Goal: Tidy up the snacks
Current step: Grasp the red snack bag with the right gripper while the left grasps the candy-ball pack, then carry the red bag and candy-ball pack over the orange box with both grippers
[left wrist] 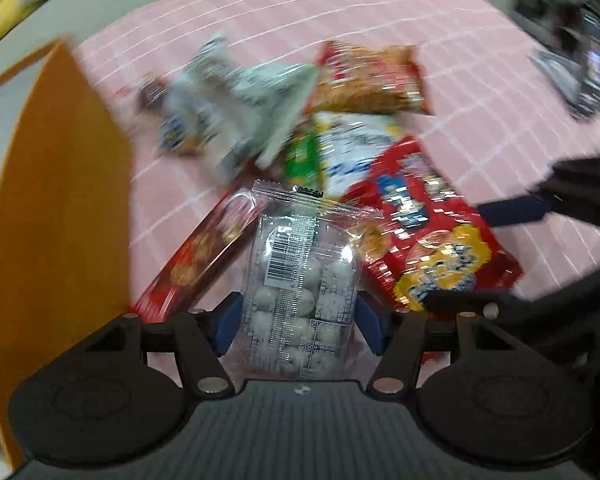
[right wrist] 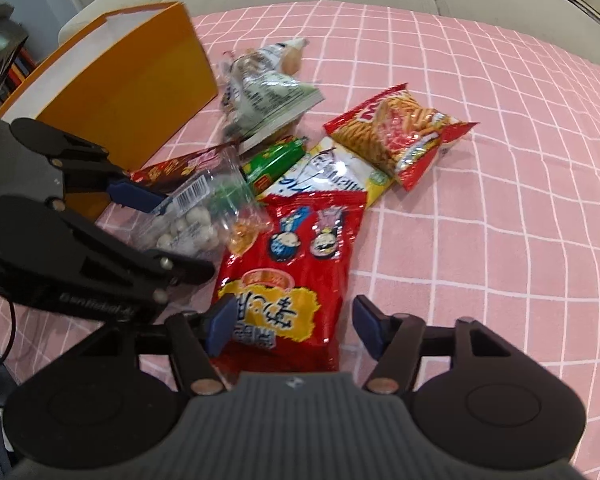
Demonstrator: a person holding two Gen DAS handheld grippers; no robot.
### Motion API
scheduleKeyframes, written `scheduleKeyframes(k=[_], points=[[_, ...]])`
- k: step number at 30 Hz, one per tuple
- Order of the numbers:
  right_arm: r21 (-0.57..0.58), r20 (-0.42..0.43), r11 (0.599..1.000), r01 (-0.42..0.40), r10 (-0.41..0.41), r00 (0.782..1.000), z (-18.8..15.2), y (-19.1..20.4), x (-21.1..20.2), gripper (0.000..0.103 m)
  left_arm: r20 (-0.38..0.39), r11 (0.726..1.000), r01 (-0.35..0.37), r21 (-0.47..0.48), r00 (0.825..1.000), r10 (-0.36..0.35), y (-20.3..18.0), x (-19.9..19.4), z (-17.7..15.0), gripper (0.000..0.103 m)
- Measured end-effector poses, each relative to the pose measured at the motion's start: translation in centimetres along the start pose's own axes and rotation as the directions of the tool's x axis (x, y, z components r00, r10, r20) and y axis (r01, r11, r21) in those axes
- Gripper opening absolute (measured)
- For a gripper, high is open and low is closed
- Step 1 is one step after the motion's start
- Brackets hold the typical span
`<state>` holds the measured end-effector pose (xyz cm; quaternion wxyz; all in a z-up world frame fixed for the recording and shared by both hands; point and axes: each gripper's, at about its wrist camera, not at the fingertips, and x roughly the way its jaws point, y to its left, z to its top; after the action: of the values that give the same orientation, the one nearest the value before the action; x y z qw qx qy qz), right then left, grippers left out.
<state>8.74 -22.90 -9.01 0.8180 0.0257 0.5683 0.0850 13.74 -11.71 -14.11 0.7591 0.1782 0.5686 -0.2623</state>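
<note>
Both tools hang over the snack pile, picking up. The left gripper straddles the clear bag of white balls, pads seemingly not yet pressing; the right gripper is spread around the red bag. Next: clench, then carry to the orange box beyond the left gripper.

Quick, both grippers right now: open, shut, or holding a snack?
Left gripper: open, straddling the clear bag of white balls, pads not pressing.
Right gripper: open around the red snack bag.
</note>
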Motion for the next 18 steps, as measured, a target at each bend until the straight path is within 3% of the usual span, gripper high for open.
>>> scheduleKeyframes(k=[6, 9, 13, 18], points=[[-0.018, 0.006, 0.999, 0.049, -0.049, 0.999, 0.0, 2.0, 0.7, 0.08, -0.049, 0.968, -0.074, -0.241, 0.997, 0.064, 1.5, -0.9, -2.2, 0.068], [-0.008, -0.004, 0.997, 0.073, -0.073, 0.997, 0.1, 2.7, 1.5, 0.081, -0.037, 0.944, -0.078, -0.321, 0.997, 0.069, 2.3, -1.4, -3.2, 0.068], [0.0, 0.005, 0.995, 0.1, -0.1, 0.995, 0.5, 3.0, 2.1, 0.081, -0.016, 0.919, -0.066, -0.388, 0.998, 0.064, 3.1, -2.2, -4.0, 0.068], [0.011, 0.007, 0.996, 0.086, -0.086, 0.996, 0.6, 2.5, 2.3, 0.074, -0.001, 0.908, -0.052, -0.415, 0.998, 0.057, 3.4, -2.6, -4.4, 0.068]])
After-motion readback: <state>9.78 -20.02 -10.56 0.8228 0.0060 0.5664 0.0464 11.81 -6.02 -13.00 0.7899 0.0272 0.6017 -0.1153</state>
